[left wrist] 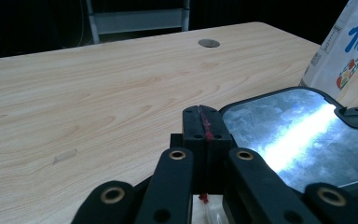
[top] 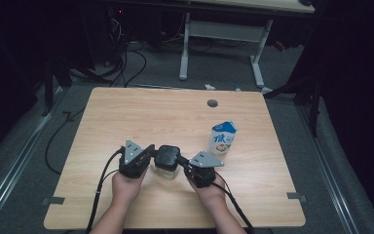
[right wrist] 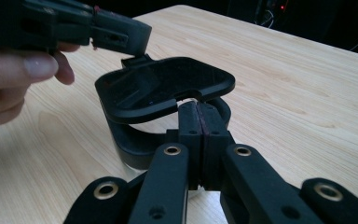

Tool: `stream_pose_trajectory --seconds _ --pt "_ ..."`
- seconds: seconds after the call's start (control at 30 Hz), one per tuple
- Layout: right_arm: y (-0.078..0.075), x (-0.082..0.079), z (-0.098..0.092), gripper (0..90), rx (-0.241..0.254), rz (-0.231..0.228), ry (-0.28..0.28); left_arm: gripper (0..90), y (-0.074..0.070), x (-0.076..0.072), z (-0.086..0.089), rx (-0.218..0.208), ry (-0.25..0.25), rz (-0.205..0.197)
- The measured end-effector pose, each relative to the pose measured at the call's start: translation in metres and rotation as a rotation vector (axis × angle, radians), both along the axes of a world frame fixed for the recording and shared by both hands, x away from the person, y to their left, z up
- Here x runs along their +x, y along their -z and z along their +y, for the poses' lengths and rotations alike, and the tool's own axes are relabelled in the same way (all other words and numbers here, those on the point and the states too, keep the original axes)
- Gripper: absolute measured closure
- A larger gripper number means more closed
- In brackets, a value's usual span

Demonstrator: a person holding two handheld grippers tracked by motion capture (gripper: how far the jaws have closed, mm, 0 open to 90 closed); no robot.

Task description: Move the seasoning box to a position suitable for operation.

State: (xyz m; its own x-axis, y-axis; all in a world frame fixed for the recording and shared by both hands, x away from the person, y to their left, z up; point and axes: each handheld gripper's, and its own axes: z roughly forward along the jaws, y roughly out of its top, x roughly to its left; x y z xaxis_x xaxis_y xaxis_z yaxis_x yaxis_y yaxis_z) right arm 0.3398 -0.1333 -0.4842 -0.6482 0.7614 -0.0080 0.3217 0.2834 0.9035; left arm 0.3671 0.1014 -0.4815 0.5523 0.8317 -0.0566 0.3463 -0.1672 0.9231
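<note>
A small clear jar with a black rim [right wrist: 135, 144] stands near the table's front middle, its black flip lid [top: 167, 156] [right wrist: 168, 86] raised and tilted. The lid's shiny inner face [left wrist: 298, 135] lies just right of my left gripper [left wrist: 204, 122] [top: 151, 155], whose jaws are pressed together with nothing between them. From the other side, the left gripper [right wrist: 121, 37] sits at the lid's small tab. My right gripper [right wrist: 199, 116] [top: 183, 164] is shut too, its tip right under the lid's front edge at the jar's rim. A hand holds each gripper.
A white and blue milk carton [top: 222, 138] [left wrist: 345, 46] stands upright right of the jar. The wooden table [top: 126, 117] has a round cable hole [top: 212, 103] [left wrist: 209, 43] near its far edge. Beyond the table are a desk frame [top: 219, 34] and cables on the floor.
</note>
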Motion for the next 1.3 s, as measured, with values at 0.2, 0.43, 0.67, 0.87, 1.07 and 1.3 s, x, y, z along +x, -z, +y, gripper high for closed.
stream_pose_trajectory --seconds 0.2,0.43,0.67,0.87,1.07,1.3 --pt "-0.005 0.001 0.005 88.9 0.010 -0.011 -0.010 90.0 -0.002 -0.001 0.003 0.004 -0.001 -0.004" --pt "-0.010 0.002 0.009 89.0 0.012 -0.019 -0.011 90.0 -0.007 -0.016 0.021 0.018 -0.010 -0.017" --pt "-0.015 0.004 0.012 89.0 0.016 -0.025 -0.014 90.0 0.009 -0.035 0.027 0.038 0.010 0.034" --pt "-0.020 0.005 0.017 89.0 0.017 -0.035 -0.024 90.0 0.012 -0.046 0.018 0.027 0.047 0.032" --pt "-0.024 0.006 0.022 89.0 0.012 -0.037 -0.035 90.0 0.008 -0.049 0.013 -0.003 0.061 0.020" --pt "-0.026 0.007 0.024 89.0 0.009 -0.039 -0.036 90.0 0.006 -0.052 0.009 -0.018 0.073 0.015"
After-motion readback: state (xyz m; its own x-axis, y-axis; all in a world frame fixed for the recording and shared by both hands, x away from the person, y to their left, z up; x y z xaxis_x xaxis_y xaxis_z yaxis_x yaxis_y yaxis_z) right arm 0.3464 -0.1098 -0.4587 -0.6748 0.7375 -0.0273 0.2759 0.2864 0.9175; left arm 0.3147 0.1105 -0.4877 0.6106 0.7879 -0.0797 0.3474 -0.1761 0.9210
